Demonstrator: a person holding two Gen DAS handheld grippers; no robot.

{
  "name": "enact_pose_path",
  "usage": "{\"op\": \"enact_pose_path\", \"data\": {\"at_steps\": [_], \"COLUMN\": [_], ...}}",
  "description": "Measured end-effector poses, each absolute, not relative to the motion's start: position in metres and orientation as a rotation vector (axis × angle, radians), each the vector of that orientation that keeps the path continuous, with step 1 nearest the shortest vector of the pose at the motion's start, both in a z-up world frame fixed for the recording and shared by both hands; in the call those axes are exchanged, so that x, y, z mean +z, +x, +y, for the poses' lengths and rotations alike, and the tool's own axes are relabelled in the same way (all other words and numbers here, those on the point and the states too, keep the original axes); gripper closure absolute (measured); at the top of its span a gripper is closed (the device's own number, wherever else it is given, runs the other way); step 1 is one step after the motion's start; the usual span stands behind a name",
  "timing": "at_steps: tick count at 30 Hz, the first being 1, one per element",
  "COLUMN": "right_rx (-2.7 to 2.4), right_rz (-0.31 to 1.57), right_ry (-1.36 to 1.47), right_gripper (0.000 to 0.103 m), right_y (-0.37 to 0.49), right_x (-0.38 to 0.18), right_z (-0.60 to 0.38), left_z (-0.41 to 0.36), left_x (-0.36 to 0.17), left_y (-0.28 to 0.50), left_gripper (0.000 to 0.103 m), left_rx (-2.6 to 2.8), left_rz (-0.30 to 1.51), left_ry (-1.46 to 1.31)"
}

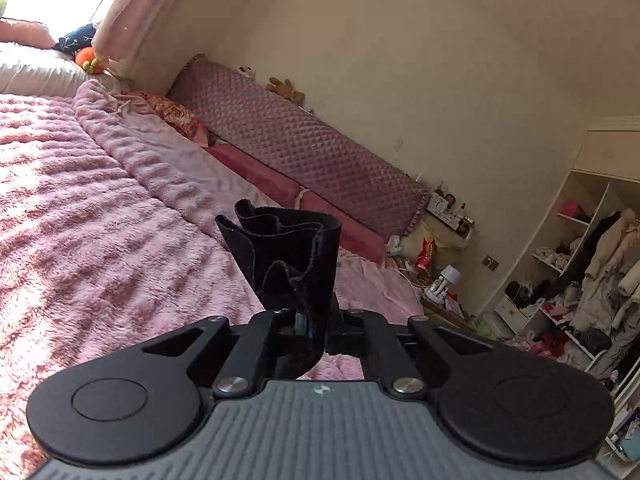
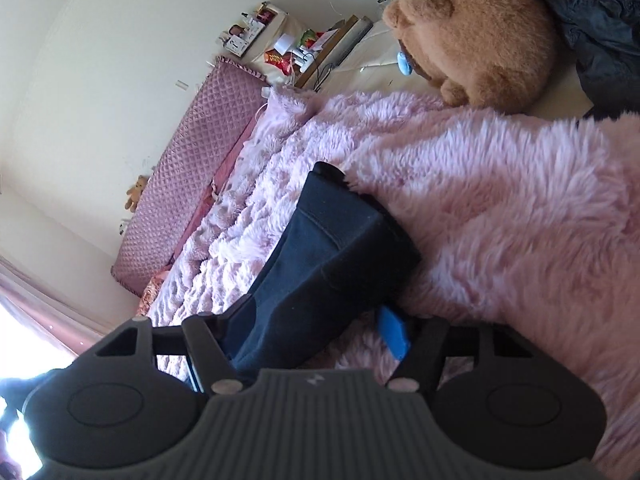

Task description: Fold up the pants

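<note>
We have the left gripper (image 1: 298,312) clamped on the pants (image 1: 288,256), lifted mid-fold; right gripper (image 2: 304,340) jaws apart around pants, not pinching; next, grip there.

A bed (image 2: 500,216) under a fluffy pink blanket (image 1: 80,200) carries everything. Dark pants (image 2: 320,264) lie on it ahead of the right gripper (image 2: 304,340), a brown teddy bear (image 2: 476,32) beyond.

No legible text anywhere; red snack bag (image 1: 427,257) print too blurry to read.
</note>
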State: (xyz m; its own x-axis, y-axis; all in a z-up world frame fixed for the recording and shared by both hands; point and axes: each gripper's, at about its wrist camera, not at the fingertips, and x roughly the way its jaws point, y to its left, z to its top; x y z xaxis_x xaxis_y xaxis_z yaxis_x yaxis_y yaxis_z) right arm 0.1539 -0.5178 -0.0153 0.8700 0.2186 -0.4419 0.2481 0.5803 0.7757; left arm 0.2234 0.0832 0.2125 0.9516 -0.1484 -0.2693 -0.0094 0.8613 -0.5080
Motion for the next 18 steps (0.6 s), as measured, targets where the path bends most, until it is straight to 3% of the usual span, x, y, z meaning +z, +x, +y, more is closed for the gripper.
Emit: {"op": "enact_pose_path", "data": {"at_steps": [8, 18], "right_rx": [-0.045, -0.052], "right_rz": [0.591, 0.608], "right_ry": [0.854, 0.883], "right_gripper": [0.039, 0.038], "right_y": [0.143, 0.149], "right_x": [-0.008, -0.01], "right_z": [-0.552, -0.569], "left_z": [-0.067, -0.223], "left_x": [0.193, 0.108], "left_y": [0.223, 0.222], "left_gripper": [0.099, 0.099], "left_rx": [-0.167, -0.222], "left_rz": [0.395, 0.503], "left_ry": [-0.493, -0.344]}}
